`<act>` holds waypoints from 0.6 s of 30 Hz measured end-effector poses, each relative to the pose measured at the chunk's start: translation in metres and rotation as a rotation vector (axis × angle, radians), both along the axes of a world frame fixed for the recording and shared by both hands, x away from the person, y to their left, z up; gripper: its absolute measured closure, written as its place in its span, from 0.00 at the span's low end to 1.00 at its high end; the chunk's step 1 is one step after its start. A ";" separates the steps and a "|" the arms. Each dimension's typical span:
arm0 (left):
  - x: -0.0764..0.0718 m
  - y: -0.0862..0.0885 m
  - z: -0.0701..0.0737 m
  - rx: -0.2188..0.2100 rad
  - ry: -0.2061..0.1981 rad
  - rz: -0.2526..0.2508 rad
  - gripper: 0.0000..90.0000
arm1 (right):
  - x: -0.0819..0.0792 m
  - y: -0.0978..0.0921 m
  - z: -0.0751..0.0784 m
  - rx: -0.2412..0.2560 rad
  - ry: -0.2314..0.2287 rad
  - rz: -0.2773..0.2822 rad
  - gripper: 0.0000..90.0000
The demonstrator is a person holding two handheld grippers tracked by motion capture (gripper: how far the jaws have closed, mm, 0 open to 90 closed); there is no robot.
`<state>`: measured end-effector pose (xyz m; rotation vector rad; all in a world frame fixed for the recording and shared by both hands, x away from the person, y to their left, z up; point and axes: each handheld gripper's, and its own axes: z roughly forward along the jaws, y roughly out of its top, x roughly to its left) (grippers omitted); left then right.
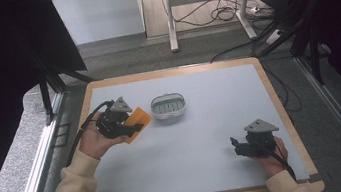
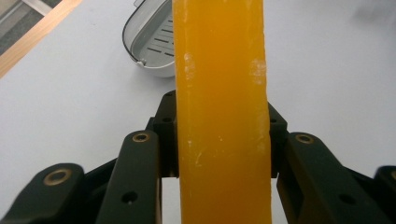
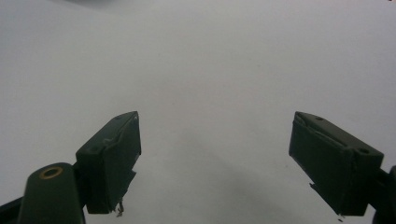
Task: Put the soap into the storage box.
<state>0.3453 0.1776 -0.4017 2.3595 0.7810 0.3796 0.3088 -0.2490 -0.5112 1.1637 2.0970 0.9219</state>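
An orange soap bar (image 1: 138, 122) is clamped in my left gripper (image 1: 131, 128) at the left of the table. In the left gripper view the bar (image 2: 220, 112) stands on edge between the two black jaws, which press on its sides. A white oval soap dish (image 1: 169, 106) with a slotted floor lies just right of the bar, and its rim (image 2: 140, 60) appears beyond the jaws. My right gripper (image 1: 235, 146) rests low at the table's right front, open, with its jaws wide apart over bare grey surface (image 3: 215, 154).
The grey mat (image 1: 204, 136) covers a wood-edged table (image 1: 281, 105). Beyond the far edge stand a desk frame (image 1: 205, 0) and loose cables (image 1: 222, 13) on the floor. Dark curtains hang on both sides.
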 end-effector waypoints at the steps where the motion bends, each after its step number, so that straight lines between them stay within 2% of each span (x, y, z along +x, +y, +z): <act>1: 0.001 -0.001 0.000 0.006 0.002 -0.004 0.68 | 0.000 0.000 0.000 0.000 0.000 0.000 0.19; 8: 0.006 -0.007 0.003 0.029 0.009 -0.016 0.68 | 0.000 0.000 -0.001 0.001 0.009 -0.009 0.19; 18: 0.015 -0.015 0.009 0.051 -0.002 -0.031 0.68 | 0.001 0.000 -0.001 -0.005 0.009 -0.008 0.19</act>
